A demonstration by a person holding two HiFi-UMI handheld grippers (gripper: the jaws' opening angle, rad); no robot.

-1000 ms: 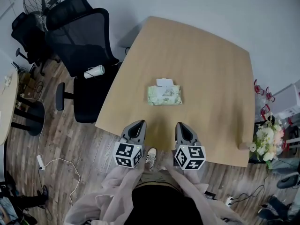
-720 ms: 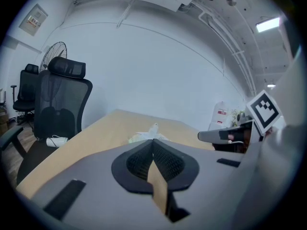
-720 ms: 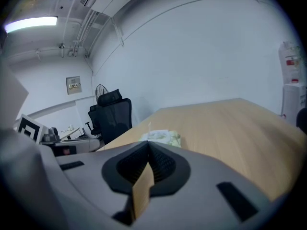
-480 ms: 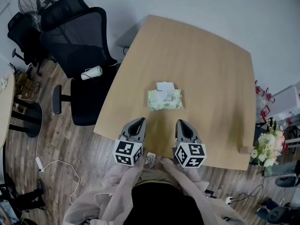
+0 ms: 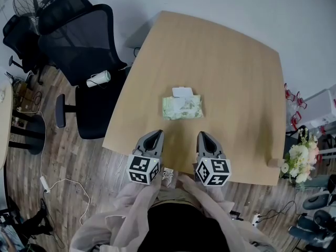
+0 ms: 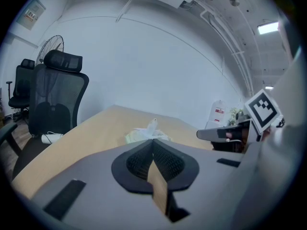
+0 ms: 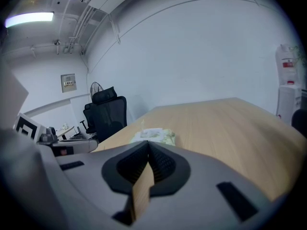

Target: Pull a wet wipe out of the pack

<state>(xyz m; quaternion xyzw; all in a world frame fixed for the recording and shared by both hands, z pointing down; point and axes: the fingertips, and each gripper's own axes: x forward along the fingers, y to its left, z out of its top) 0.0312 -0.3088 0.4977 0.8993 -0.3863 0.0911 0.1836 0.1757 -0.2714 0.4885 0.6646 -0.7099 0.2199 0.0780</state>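
Note:
A pale green wet wipe pack (image 5: 182,107) lies flat near the middle of the wooden table (image 5: 236,62), its white flap (image 5: 182,92) on the far side. My left gripper (image 5: 156,135) and right gripper (image 5: 202,135) hover side by side over the table's near edge, a short way before the pack. Both are shut with nothing between the jaws. In the left gripper view the pack (image 6: 143,134) shows just beyond the closed tips (image 6: 153,141), a white tuft standing up from it. The right gripper view has the pack (image 7: 154,135) ahead of its tips (image 7: 147,143).
Two black office chairs (image 5: 79,41) stand left of the table, a white roll (image 5: 98,79) lying on one seat. A fan (image 5: 29,1) stands at far left. Flowers (image 5: 298,159) and clutter sit at the right. Cables run over the wood floor (image 5: 63,182).
Both grippers have edged a little forward toward the pack, still shut. The head view has shifted slightly; the pack itself lies where it was.

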